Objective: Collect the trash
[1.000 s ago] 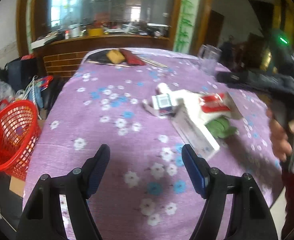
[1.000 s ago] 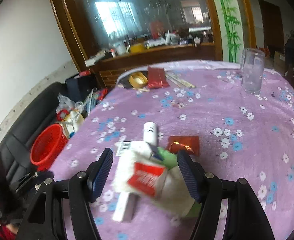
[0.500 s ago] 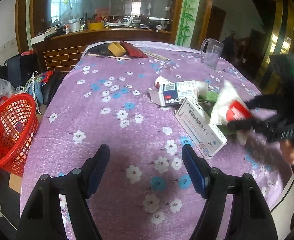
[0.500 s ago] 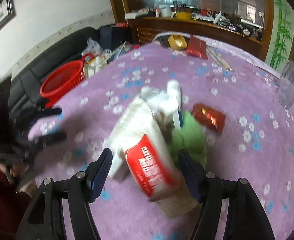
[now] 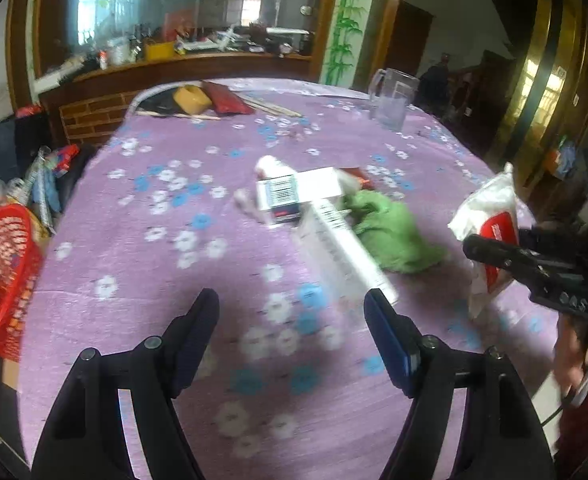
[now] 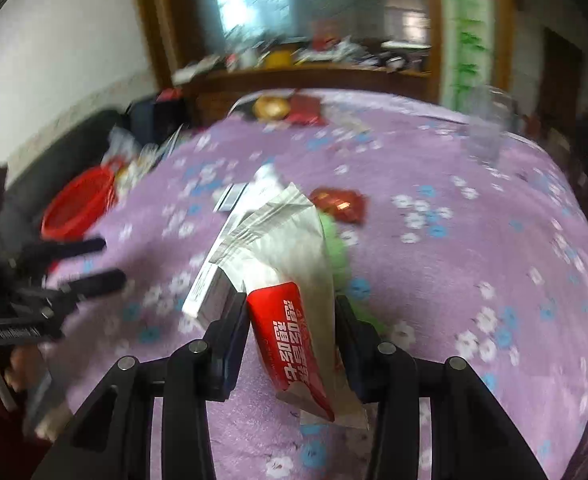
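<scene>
The right gripper (image 6: 290, 320) has its jaws closing on the white-and-red packet (image 6: 290, 280), lifted above the purple worktop (image 6: 454, 260); the left gripper (image 5: 292, 320) hovers, jaws apart, empty.

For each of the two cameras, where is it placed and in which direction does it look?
Left wrist: sits on the left gripper, looks across the purple table at boxes; own open fingers show.
Right wrist: sits on the right gripper, jaws closing on the white and red packet; a hand shows at left.
Shared: packet, red basket, green wrapper, glass pitcher.
</scene>
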### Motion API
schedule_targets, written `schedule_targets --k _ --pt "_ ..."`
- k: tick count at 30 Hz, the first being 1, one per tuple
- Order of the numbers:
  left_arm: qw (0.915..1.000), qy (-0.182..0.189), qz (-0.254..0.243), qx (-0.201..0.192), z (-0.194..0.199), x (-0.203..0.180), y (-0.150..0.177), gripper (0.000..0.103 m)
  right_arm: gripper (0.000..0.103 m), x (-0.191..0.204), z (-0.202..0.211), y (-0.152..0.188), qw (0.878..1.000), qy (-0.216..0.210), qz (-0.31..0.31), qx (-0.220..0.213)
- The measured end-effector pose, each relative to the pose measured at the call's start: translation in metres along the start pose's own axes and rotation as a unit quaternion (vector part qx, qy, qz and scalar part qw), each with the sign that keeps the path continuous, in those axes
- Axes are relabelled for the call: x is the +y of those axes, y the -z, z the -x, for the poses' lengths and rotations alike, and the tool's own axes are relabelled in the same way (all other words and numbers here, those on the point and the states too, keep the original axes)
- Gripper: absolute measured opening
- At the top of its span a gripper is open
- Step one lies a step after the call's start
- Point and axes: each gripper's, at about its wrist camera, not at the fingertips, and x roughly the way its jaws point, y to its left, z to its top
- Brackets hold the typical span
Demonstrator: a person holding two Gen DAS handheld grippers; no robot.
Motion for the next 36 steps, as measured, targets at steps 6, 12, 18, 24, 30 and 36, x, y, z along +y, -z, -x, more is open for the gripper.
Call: schedule_targets --k 6,12,18,24,30,36 --pt "0.9996 0.0 0.009 0.028 -0.034 -0.031 -0.022 0.074 0.046 -0.016 0.036 0.007 0.996 -0.014 -0.07 -0.054" --pt "0.9967 -0.032 0.011 0.073 -0.081 -0.038 -0.027 0.049 0.046 -0.016 0.05 0.02 0.994 -0.031 -0.082 -0.067" --pt "0.9955 -0.039 0.016 0.085 -0.094 -0.027 -0.02 0.015 0.046 -0.014 0.05 0.031 0.993 -0.04 -0.085 -0.067" --pt "0.9989 -0.028 -0.003 0.037 -0.067 -0.021 -0.004 0.012 0.046 -0.004 0.034 0.031 0.993 -0.047 -0.088 -0.059" --pt "0.9984 -0.043 -0.008 -0.036 -0.027 -0.015 0.01 0.012 0.046 0.015 0.025 0.029 0.995 -0.041 -0.071 -0.063" --pt "0.9949 -0.061 0.003 -0.08 -0.001 -0.007 0.022 0.012 0.046 0.03 0.015 0.031 0.995 -0.04 -0.067 -0.061"
